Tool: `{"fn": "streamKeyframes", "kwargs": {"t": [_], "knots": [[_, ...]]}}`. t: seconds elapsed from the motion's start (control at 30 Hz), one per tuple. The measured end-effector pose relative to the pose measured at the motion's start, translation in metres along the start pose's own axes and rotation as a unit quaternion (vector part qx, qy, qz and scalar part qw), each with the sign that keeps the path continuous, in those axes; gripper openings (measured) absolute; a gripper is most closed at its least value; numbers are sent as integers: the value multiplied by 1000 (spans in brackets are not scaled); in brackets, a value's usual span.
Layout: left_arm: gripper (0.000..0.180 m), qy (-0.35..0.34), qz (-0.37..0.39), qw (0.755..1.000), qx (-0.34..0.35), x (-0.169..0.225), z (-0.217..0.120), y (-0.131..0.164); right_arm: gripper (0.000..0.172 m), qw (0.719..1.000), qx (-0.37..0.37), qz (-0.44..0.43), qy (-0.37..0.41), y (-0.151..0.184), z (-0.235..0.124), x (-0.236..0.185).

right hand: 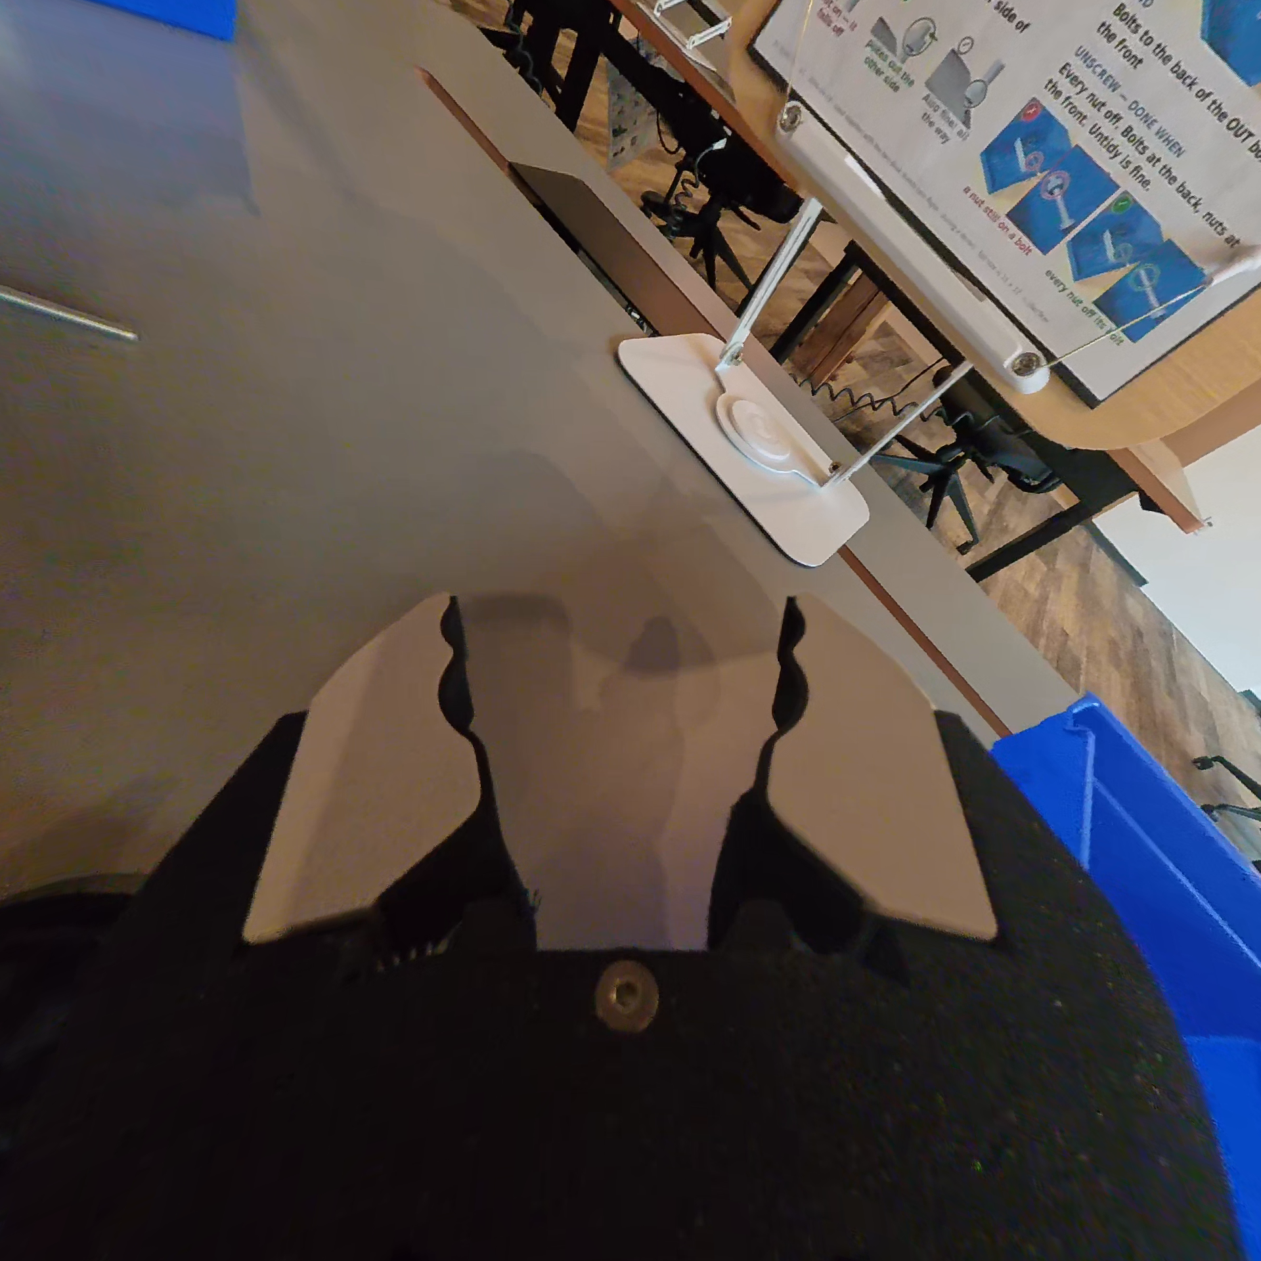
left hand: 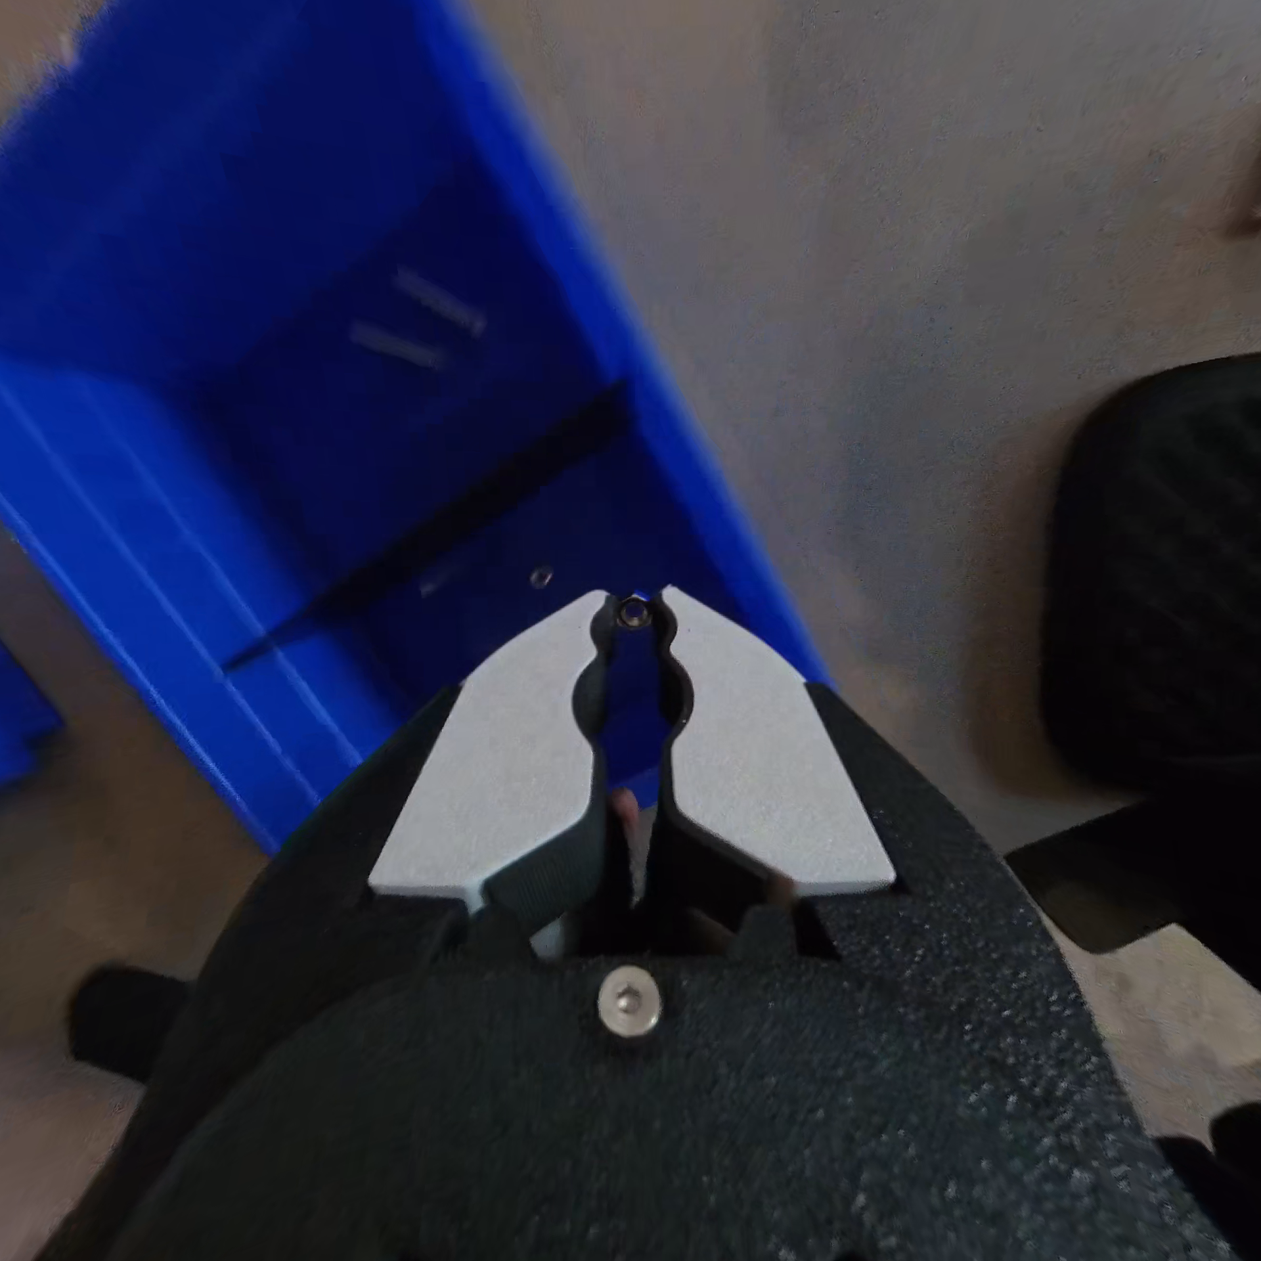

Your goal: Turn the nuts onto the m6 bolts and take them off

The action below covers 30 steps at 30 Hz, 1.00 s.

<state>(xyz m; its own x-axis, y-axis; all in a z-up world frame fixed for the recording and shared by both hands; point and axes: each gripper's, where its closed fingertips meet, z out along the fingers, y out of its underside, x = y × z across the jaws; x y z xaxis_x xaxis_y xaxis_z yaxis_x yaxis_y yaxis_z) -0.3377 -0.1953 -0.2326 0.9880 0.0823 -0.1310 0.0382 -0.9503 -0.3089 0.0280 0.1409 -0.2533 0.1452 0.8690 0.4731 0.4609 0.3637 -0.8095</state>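
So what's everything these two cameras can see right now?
Blue bin: one, blue, on the table, divided front and back.
Bolts: at least two, silvery, blurred, in the bin's far section.
Loose nut: one, silvery, on the bin's near floor.
Held nut: one, silvery, pinched at the left fingertips.
Long bolt: one, silvery, lying on the table.
Table: one, grey.
Stand: one, white, at the table's edge, holding an instruction sheet.
Left gripper: shut on the nut.
Right gripper: open, empty, above the table.
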Motion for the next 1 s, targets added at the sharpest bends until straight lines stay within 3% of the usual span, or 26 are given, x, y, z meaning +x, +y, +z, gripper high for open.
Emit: {"fn": "streamKeyframes", "kwargs": {"t": [0.1, 0.23, 0.5, 0.7, 1.0], "knots": [[10, 16, 86, 996, 35, 52, -12, -41, 87, 1000, 1, -2, -8, 1, 2, -5], [9, 61, 198, 976, 61, 139, -5, -85, 87, 1000, 1, -11, -13, -1, 3, -10], [10, 127, 350, 927, 57, 279, 44, -132, 86, 1000, -10, -24, -17, 3, 7, -15], [10, 141, 386, 911, 26, 324, 86, -145, 86, 999, -16, -26, -21, 5, 8, -17], [9, 133, 397, 908, 2, 344, 120, -148, 86, 999, -18, -26, -21, 6, 7, -17]]}}
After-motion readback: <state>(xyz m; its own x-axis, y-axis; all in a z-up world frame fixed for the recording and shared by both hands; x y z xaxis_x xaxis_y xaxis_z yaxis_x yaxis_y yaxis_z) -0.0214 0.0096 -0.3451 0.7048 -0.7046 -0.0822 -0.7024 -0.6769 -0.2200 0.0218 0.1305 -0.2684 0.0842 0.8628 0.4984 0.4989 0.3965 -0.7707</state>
